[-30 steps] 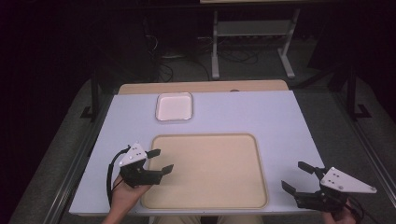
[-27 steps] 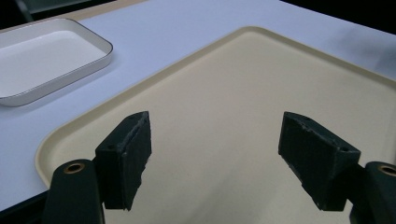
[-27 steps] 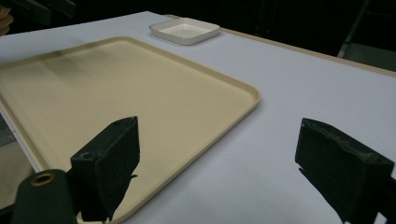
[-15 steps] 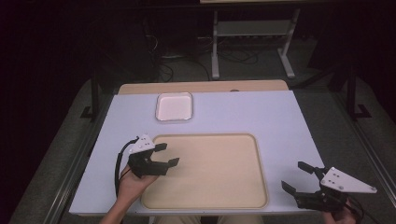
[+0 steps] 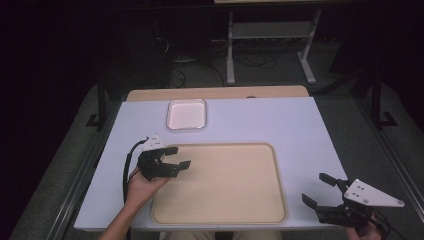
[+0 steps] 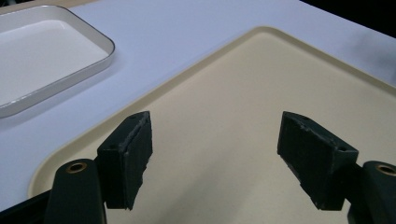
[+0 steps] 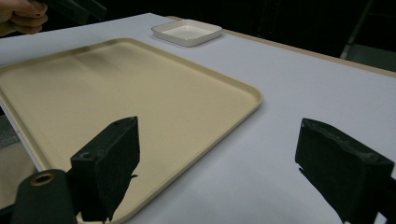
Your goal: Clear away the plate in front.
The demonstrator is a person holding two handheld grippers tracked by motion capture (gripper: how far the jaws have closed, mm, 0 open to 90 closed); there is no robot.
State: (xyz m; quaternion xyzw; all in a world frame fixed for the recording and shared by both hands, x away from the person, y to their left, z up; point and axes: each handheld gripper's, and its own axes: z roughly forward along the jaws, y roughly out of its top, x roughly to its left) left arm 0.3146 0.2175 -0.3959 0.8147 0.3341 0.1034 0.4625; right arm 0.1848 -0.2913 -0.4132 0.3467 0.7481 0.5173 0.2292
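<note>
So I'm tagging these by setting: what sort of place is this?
Probably a lab or recording workspace: a white-topped table in a dark room, a metal stand with cables behind, handheld grippers over a bare beige tray.

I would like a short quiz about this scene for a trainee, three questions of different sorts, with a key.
1. True or false: the beige tray has objects lying in it.
2. Which tool is over the tray's corner? A) left tool B) right tool
3. Fill in: the small white dish lies on the far side of the ____.

Key: 1. false. 2. A. 3. tray.
</note>
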